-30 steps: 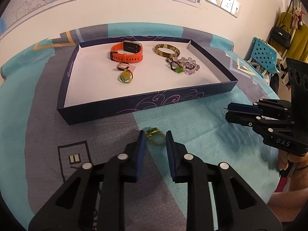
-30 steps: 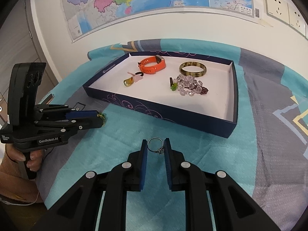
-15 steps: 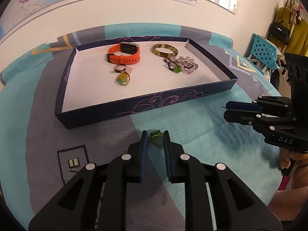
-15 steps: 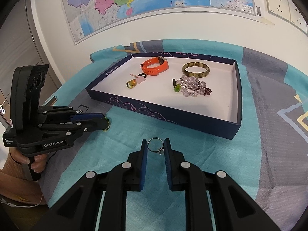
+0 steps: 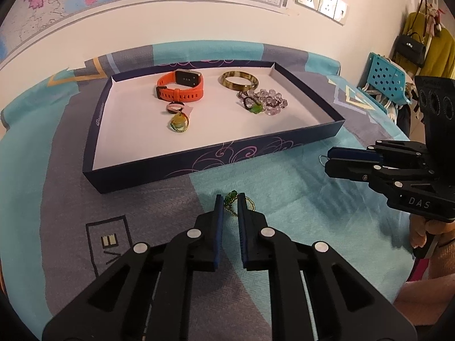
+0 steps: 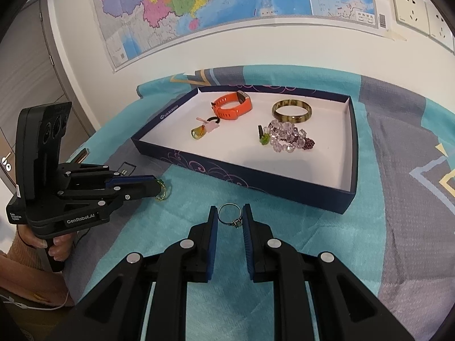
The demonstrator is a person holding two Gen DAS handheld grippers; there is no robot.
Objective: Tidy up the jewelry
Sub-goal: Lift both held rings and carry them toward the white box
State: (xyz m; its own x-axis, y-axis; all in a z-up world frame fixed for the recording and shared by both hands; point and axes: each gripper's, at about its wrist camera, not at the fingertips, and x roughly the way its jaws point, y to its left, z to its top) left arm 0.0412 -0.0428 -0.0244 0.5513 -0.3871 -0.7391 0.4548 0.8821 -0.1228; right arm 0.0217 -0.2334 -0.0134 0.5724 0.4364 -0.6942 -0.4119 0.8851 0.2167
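here the left gripper (image 5: 231,199) is clamped on a small gold chain with a green stone (image 5: 233,201), its blue pads (image 5: 218,207) pressed close on either side, just above the teal and grey patterned cloth (image 5: 142,204) on the near side of the tray. from the right wrist view the same gripper (image 6: 157,184) shows at the left, with the chain (image 6: 162,191) hanging out past its tips and the person's hand (image 6: 54,244) wrapped round the handle.

the right gripper (image 6: 230,217) is closed on a thin silver ring (image 6: 229,215), which stands upright between the pads, its small setting low against the right pad. in the left wrist view that gripper (image 5: 328,157) reaches in from the right, the ring (image 5: 322,159) just peeking out at its tips.

beyond both grippers lies a shallow dark blue tray (image 6: 256,183) with a white floor and pale swirls on its near wall. inside it, at the far left, rests an orange smartwatch (image 6: 233,105); nearer than it sits a dark hair tie with a pink tag (image 6: 212,122) touching a yellow-green pendant piece (image 6: 199,133). at the far right lies a mottled brown bangle (image 6: 291,110), and just near it a heap of clear and purple beads (image 6: 287,139) with a green charm (image 6: 264,139) at its left edge.

on the wall behind hang a coloured map (image 6: 227,8) and white sockets (image 6: 409,8).
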